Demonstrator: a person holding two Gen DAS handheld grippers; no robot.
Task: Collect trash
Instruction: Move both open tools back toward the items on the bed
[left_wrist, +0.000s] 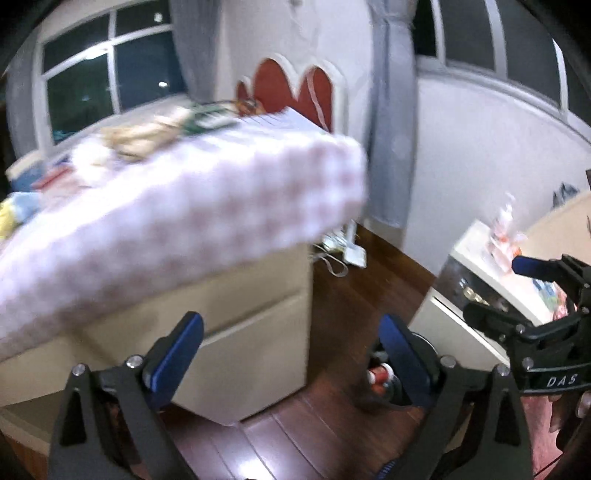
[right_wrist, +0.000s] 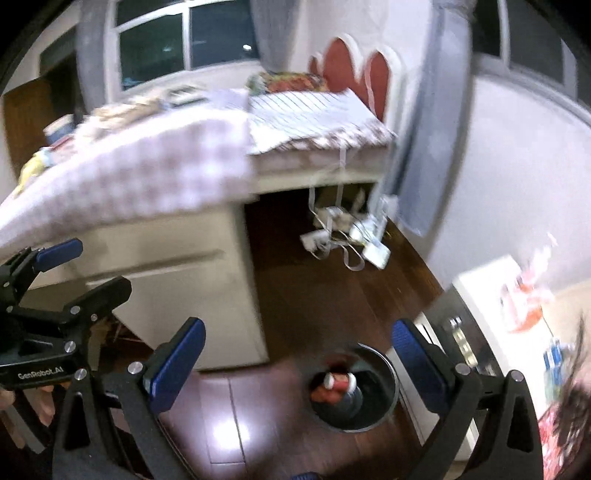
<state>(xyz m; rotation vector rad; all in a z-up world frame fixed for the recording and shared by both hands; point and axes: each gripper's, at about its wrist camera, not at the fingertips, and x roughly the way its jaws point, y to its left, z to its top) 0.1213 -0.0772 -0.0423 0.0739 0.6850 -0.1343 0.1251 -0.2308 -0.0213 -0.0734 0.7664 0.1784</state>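
Observation:
A round black trash bin (right_wrist: 354, 391) stands on the dark wood floor and holds a red and white can (right_wrist: 338, 382). In the left wrist view the bin (left_wrist: 380, 380) is mostly hidden behind my right finger. My left gripper (left_wrist: 291, 354) is open and empty, above the floor by the bed's base. My right gripper (right_wrist: 299, 362) is open and empty, above the bin. Loose wrappers and paper (left_wrist: 147, 133) lie on the bed's pink checked cover (left_wrist: 207, 206); they also show in the right wrist view (right_wrist: 122, 107). Each gripper shows in the other's view: the right one (left_wrist: 546, 302) and the left one (right_wrist: 55, 280).
A cream bed base with a drawer (right_wrist: 166, 273) fills the left. A white power strip and cables (right_wrist: 351, 236) lie on the floor by the wall. A low white cabinet (right_wrist: 491, 295) with bottles and packets stands at the right. Grey curtains (left_wrist: 391, 110) hang behind.

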